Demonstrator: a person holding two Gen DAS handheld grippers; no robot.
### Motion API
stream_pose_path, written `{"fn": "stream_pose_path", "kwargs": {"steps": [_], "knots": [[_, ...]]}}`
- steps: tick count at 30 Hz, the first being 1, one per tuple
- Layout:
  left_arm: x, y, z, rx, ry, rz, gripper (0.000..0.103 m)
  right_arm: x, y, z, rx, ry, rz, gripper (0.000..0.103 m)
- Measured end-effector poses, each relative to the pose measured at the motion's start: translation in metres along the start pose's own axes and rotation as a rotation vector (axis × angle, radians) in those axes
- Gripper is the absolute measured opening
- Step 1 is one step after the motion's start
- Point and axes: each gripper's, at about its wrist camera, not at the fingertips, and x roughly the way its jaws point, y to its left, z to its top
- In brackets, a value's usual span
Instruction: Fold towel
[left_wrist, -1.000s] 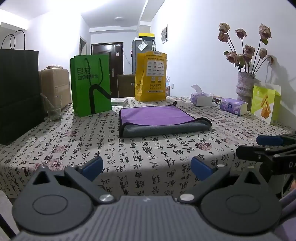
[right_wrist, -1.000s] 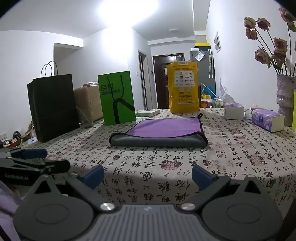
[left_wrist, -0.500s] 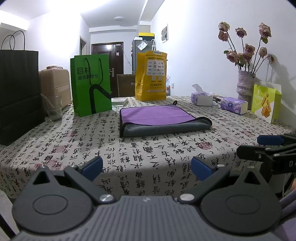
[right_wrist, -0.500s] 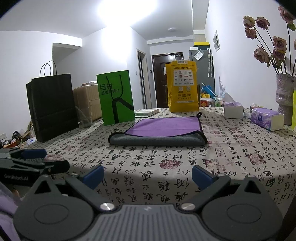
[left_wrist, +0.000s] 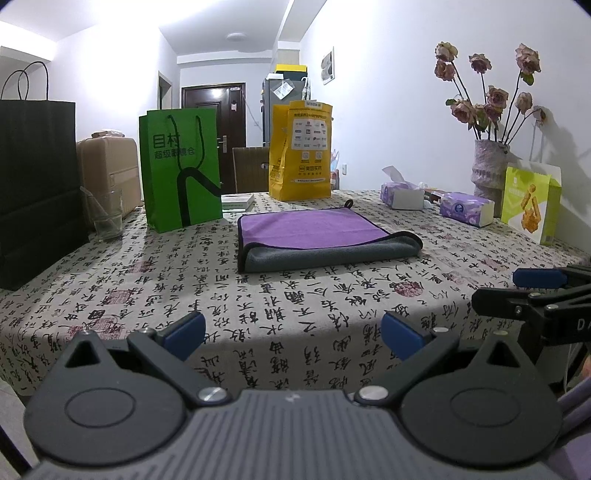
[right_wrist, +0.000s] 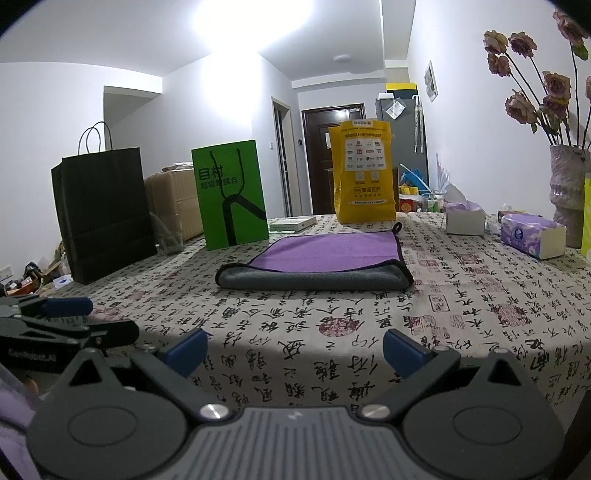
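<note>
A purple towel with a grey underside (left_wrist: 325, 236) lies folded in half on the table, its rounded fold facing me; it also shows in the right wrist view (right_wrist: 317, 264). My left gripper (left_wrist: 293, 336) is open and empty, held at the table's near edge well short of the towel. My right gripper (right_wrist: 293, 349) is open and empty at the same near edge. Each gripper shows at the side of the other's view: the right one (left_wrist: 535, 291) and the left one (right_wrist: 66, 317).
The table has a calligraphy-print cloth (left_wrist: 184, 295). Behind the towel stand a green bag (left_wrist: 181, 170), a yellow bag (left_wrist: 301, 151), a black bag (left_wrist: 33, 188) and a glass (left_wrist: 107, 216). Tissue boxes (left_wrist: 467, 208), a vase of flowers (left_wrist: 489, 170) and a snack box (left_wrist: 532, 201) stand at right.
Both grippers have drifted back very slightly from the table; the towel has not moved.
</note>
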Motion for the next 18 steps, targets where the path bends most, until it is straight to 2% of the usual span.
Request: {"fn": "stream_pose_path", "kwargs": {"steps": [18], "knots": [[0.0015,-0.0002,-0.0019,0.003,0.004,0.000,0.103,0.0004,-0.0009,-0.0009,0.005,0.004,-0.002,0.102]]}}
